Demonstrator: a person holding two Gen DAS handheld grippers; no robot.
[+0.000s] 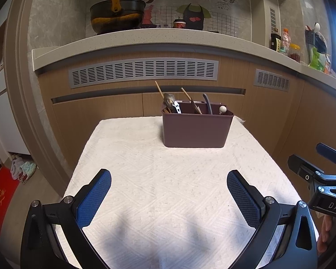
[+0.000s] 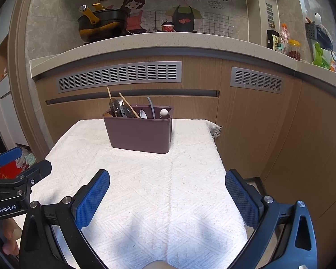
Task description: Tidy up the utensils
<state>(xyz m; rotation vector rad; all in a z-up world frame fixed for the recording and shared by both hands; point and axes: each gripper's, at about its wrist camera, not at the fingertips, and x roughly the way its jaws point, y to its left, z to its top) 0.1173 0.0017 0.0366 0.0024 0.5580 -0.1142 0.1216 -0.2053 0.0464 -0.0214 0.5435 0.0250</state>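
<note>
Hovering left tongs (image 1: 169, 192), right tongs (image 2: 167, 192), agape.

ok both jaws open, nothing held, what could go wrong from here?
1. The mauve plastic utensil bin stands loose on the white woven cloth; pulling a utensil could tip or drag it.
2. The wooden chopsticks and metal spoons lean crossed at the bin's left end; lifting one may snag the others.
3. The left gripper and right gripper sit side by side, so reaching together risks collision.
</note>
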